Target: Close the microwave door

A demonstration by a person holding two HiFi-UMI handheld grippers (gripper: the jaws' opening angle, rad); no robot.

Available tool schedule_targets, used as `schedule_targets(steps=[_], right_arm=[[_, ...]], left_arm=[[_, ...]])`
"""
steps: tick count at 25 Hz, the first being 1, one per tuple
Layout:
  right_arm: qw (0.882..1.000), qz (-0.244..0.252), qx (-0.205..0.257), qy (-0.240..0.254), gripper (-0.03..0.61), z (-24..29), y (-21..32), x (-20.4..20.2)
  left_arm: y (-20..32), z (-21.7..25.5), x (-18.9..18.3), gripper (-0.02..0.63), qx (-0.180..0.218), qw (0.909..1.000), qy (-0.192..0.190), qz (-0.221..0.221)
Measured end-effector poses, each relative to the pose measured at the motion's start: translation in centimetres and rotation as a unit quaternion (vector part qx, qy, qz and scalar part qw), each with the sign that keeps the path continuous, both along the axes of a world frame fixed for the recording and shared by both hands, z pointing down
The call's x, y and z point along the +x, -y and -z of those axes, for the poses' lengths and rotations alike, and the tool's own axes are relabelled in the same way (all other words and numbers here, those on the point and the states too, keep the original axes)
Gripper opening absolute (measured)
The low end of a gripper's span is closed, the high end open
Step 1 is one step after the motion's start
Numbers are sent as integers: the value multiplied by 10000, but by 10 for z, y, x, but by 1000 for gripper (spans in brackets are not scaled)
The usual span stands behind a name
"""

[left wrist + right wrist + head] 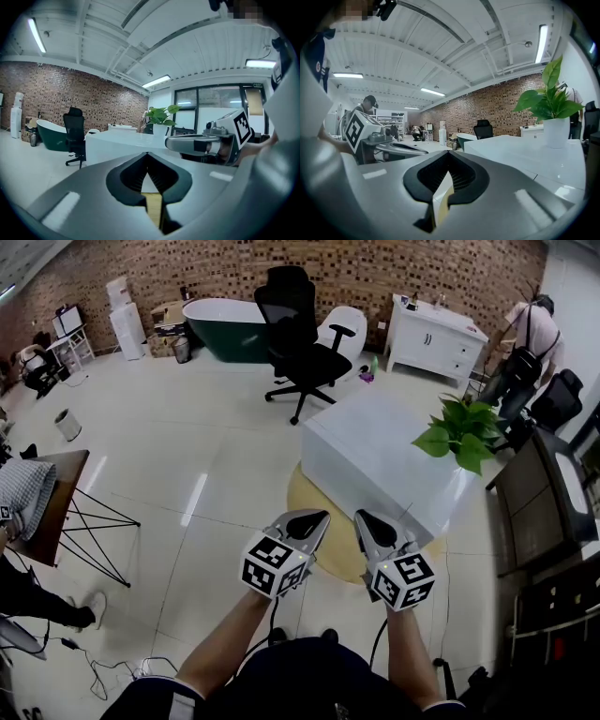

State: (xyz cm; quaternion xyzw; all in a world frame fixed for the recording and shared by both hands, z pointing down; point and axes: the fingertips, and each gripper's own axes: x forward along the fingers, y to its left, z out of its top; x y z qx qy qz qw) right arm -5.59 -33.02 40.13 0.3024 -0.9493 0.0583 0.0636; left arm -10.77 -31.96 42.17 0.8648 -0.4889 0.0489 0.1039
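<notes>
Brick walls and pale floor tiles surround us, and no microwave shows in any view, so we cannot yet place its door. We hold the left gripper (pixel 314 519) and the right gripper (pixel 367 521) side by side, low before the white worktop (pixel 375 451). Both jaws are pressed together with nothing between them. While searching for the microwave, we judge we could trip on the loose cable (pixel 98 673) near our feet, or swing an arm into the plant (pixel 459 432) near the worktop's edge. Its white pot (pixel 557 132) holds only that plant. Whether the green bathtub (pixel 225 329) holds anything, we cannot tell.
</notes>
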Motion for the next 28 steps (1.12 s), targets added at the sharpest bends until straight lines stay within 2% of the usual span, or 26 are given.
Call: schedule_targets(steps=[28], right_arm=[[10000,6,84,26,0,4,-7,2]], left_arm=[[-7,-2,7,12,-39,9999,68,-117]])
